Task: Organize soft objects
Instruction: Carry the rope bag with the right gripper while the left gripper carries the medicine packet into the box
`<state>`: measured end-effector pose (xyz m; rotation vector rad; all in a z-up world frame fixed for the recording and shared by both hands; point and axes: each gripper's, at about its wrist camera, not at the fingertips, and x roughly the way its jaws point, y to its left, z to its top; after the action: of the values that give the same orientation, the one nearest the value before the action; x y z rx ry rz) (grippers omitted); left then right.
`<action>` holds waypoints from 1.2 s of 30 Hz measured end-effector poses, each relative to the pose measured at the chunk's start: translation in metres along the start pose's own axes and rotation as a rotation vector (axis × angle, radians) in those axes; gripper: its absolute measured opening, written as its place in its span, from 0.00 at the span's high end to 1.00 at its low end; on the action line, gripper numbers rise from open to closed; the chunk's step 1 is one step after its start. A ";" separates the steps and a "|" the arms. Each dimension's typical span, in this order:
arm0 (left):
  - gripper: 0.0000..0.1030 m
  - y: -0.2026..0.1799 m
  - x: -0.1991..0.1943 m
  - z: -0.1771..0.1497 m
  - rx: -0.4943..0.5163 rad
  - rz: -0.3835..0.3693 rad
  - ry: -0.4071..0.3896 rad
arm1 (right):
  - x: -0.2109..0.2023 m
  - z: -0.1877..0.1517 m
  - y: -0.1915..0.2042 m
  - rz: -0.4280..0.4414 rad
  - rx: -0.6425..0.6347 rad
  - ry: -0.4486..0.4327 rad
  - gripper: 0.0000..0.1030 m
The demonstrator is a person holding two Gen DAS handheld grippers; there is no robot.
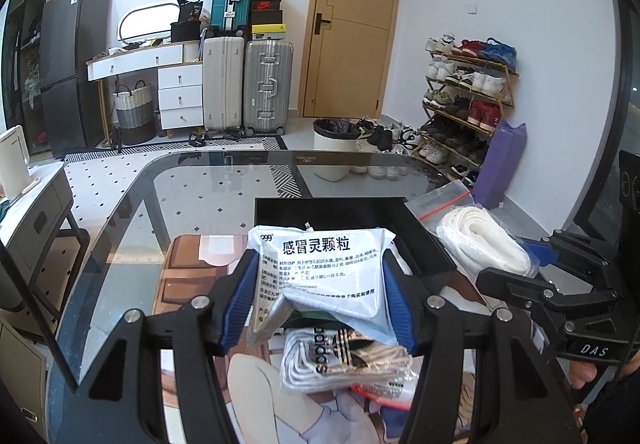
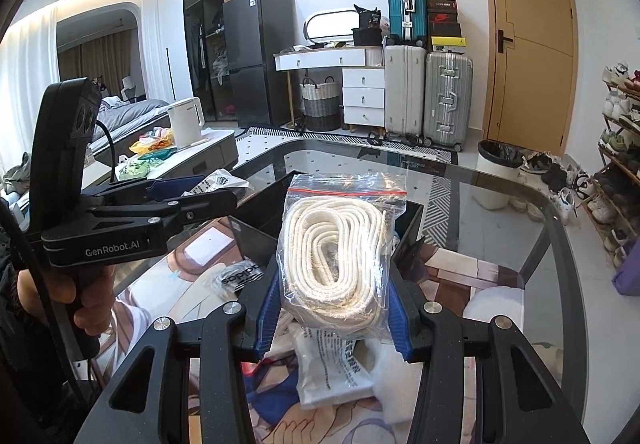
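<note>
My left gripper is shut on a white medicine sachet with black Chinese print, held above the glass table. Just beyond it lies a black tray. Below the sachet, a clear bag of white adidas laces lies on the mat. My right gripper is shut on a clear zip bag of coiled white rope, held upright in front of the black tray. In the left wrist view the rope bag hangs at the tray's right. The adidas bag lies left of the right gripper.
A cartoon-print mat covers the near part of the glass table. A white printed pouch and a white foam piece lie under and right of my right gripper. Beyond the table are a bin and a shoe rack.
</note>
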<state>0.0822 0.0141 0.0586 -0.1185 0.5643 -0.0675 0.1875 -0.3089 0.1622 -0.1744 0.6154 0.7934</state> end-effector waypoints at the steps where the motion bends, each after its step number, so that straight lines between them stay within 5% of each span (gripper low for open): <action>1: 0.43 0.000 0.003 0.001 -0.001 0.000 0.003 | 0.003 0.002 -0.001 -0.004 0.002 0.005 0.55; 36: 0.43 0.008 0.067 0.018 -0.012 0.053 0.089 | 0.079 0.031 -0.018 -0.006 -0.028 0.091 0.52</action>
<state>0.1482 0.0173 0.0375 -0.1129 0.6567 -0.0182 0.2567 -0.2623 0.1401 -0.2391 0.6892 0.7920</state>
